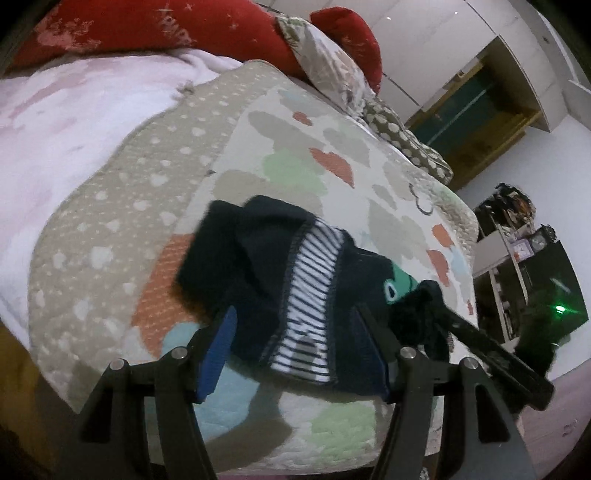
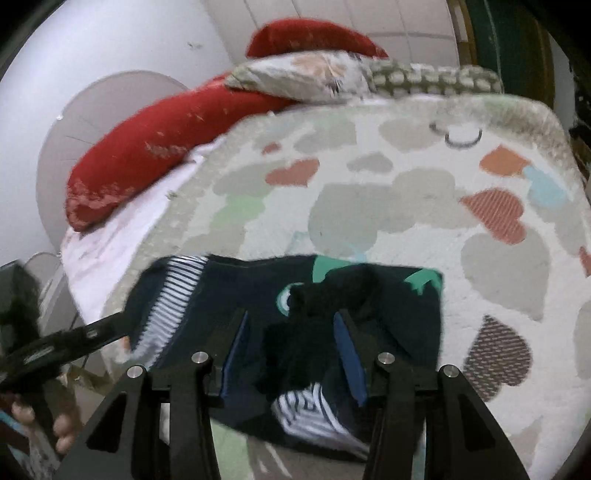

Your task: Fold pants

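Small dark navy pants [image 1: 258, 273] with a white-and-navy striped lining lie bunched on a quilted bedspread [image 1: 332, 147] printed with grey, orange, green and pale blue hearts, near its front edge. The fabric is folded over itself, not flat; the striped inside [image 1: 314, 291] shows along a stitched seam where the waist is turned open. A green patch with a white-ringed eye shape [image 1: 397, 284] sits on the dark cloth toward the right in the left wrist view. In the right wrist view a second bit of striped lining [image 2: 314, 410] peeks out at the near edge, and green patches [image 2: 328, 267] show at the far edge.

The left gripper [image 1: 295, 328] hangs over the near part of the pants, its blue-padded jaws standing apart with the striped section between them; the pads do not press on the cloth. The right gripper [image 2: 290, 332] sits over the other end, jaws likewise parted, dark fabric between them, a black lumpy fold just ahead of the tips; no clamping visible. Each gripper's black finger shows at the edge of the other's view.

Behind the pants: a pale pink blanket [image 1: 74, 122], red cushions [image 1: 147, 29], a patterned pillow [image 1: 325, 62]. White wardrobe doors [image 1: 424, 44] stand beyond the bed. Motion blur softens both views.
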Demonstrator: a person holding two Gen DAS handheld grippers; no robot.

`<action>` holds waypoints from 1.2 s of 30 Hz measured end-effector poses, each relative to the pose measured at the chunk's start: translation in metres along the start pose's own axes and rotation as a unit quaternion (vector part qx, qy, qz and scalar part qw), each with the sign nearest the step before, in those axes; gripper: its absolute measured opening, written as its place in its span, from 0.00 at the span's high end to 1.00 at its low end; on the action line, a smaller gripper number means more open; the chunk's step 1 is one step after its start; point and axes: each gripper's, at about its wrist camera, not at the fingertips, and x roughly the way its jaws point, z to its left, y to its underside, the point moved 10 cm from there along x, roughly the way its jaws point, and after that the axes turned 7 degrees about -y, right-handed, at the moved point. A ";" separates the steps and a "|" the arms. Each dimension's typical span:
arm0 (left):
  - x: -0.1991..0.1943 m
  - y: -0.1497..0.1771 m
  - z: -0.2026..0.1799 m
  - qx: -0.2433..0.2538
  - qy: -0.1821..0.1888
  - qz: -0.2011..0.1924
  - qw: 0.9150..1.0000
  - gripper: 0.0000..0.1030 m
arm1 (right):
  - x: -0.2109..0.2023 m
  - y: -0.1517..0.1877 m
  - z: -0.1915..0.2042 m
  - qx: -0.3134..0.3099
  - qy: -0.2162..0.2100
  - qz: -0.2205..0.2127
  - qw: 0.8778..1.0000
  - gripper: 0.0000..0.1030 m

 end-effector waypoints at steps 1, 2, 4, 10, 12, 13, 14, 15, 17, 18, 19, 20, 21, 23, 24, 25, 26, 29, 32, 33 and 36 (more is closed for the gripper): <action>-0.002 -0.001 0.005 -0.003 -0.005 -0.005 1.000 0.39 | 0.009 0.002 -0.002 0.002 0.004 0.008 1.000 0.51; -0.004 -0.002 0.010 -0.005 -0.009 -0.009 1.000 0.39 | 0.019 0.006 -0.003 0.003 0.007 0.016 1.000 0.51; -0.007 -0.005 0.021 -0.014 -0.017 -0.017 1.000 0.39 | 0.035 0.015 -0.008 0.007 0.019 0.034 0.999 0.51; 0.013 -0.004 0.058 -0.070 -0.017 -0.001 0.997 0.39 | 0.024 0.009 -0.006 0.017 0.021 0.044 0.999 0.51; 0.023 -0.001 0.066 -0.088 -0.008 0.006 0.996 0.39 | 0.015 -0.002 0.006 0.017 0.007 0.039 0.999 0.51; 0.024 -0.001 0.067 -0.093 -0.002 0.005 0.996 0.39 | 0.013 -0.007 0.014 0.015 0.000 0.038 0.999 0.51; 0.024 -0.002 0.067 -0.092 0.003 0.003 0.996 0.39 | 0.013 -0.013 0.025 0.011 -0.010 0.041 0.999 0.51; 0.023 -0.003 0.067 -0.090 0.006 0.002 0.996 0.40 | 0.015 -0.016 0.035 0.009 -0.020 0.047 0.999 0.51; 0.019 -0.003 0.068 -0.091 0.019 0.002 0.996 0.41 | 0.029 -0.021 0.064 0.007 -0.054 0.069 0.996 0.51; 0.017 -0.004 0.068 -0.092 0.027 0.002 0.995 0.41 | 0.038 -0.024 0.076 0.004 -0.065 0.081 0.995 0.51; 0.014 -0.004 0.069 -0.092 0.035 0.002 0.995 0.41 | 0.046 -0.026 0.089 -0.001 -0.074 0.094 0.993 0.51; 0.011 -0.004 0.069 -0.091 0.041 0.001 0.995 0.41 | 0.057 -0.026 0.103 -0.009 -0.082 0.112 0.990 0.50; 0.006 -0.003 0.071 -0.087 0.045 -0.003 0.995 0.41 | 0.070 -0.025 0.120 -0.018 -0.092 0.137 0.986 0.50; -0.001 -0.002 0.073 -0.079 0.043 -0.012 0.996 0.41 | 0.098 -0.019 0.146 -0.034 -0.098 0.184 0.978 0.49; -0.005 0.000 0.075 -0.074 0.040 -0.019 0.996 0.41 | 0.108 -0.016 0.153 -0.040 -0.092 0.198 0.975 0.48; -0.008 0.001 0.076 -0.072 0.039 -0.024 0.996 0.41 | 0.119 -0.013 0.159 -0.048 -0.082 0.214 0.972 0.46; -0.012 0.002 0.077 -0.070 0.037 -0.029 0.996 0.41 | 0.134 -0.010 0.165 -0.060 -0.064 0.233 0.968 0.42; -0.018 0.003 0.080 -0.060 0.034 -0.042 0.997 0.41 | 0.161 -0.006 0.171 -0.079 -0.029 0.262 0.961 0.32; -0.018 0.005 0.084 -0.065 0.037 -0.039 0.996 0.41 | 0.182 0.003 0.173 -0.098 0.005 0.291 0.952 0.25; -0.017 0.005 0.085 -0.068 0.039 -0.037 0.996 0.41 | 0.185 0.005 0.172 -0.106 0.017 0.296 0.949 0.25; -0.017 0.007 0.083 -0.071 0.045 -0.034 0.996 0.41 | 0.188 0.013 0.170 -0.141 0.040 0.303 0.942 0.31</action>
